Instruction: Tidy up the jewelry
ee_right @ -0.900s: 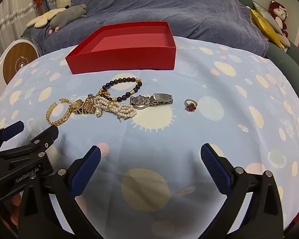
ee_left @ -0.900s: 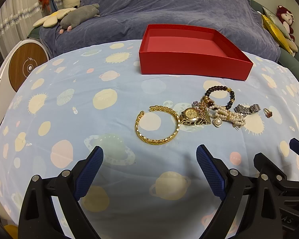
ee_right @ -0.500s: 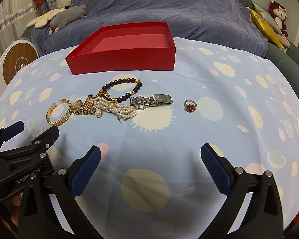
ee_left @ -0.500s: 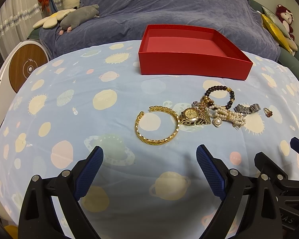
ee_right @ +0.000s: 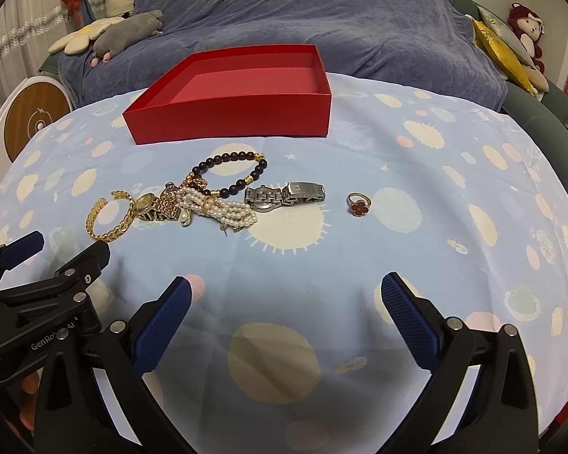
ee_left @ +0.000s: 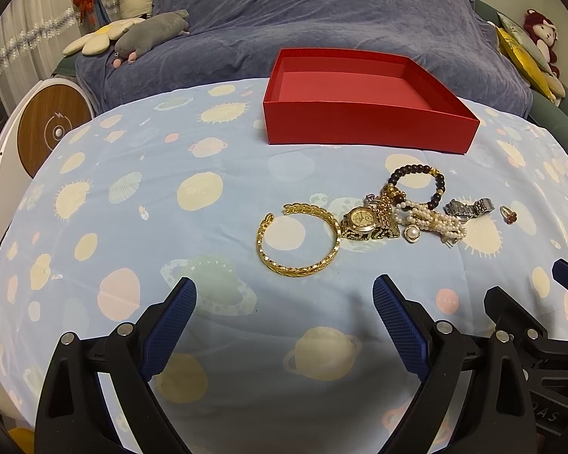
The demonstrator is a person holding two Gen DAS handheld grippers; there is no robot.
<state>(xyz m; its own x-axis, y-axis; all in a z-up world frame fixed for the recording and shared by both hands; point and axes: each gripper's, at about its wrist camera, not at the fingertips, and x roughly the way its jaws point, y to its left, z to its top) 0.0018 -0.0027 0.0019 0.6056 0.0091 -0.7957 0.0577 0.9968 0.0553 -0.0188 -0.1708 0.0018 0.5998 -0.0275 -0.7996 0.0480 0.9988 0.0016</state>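
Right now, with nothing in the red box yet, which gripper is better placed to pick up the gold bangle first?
Left. The gold bangle lies just ahead of the open left gripper. From the right gripper it sits far to the side, beyond the pearl tangle.

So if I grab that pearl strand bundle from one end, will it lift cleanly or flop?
The pearl strand bundle will probably go limp and dangle, since it lies in loose, bunched loops. It also overlaps the gold watch and the dark bead bracelet, so it may drag or snag them. Smooth round pearls could slip between pads.
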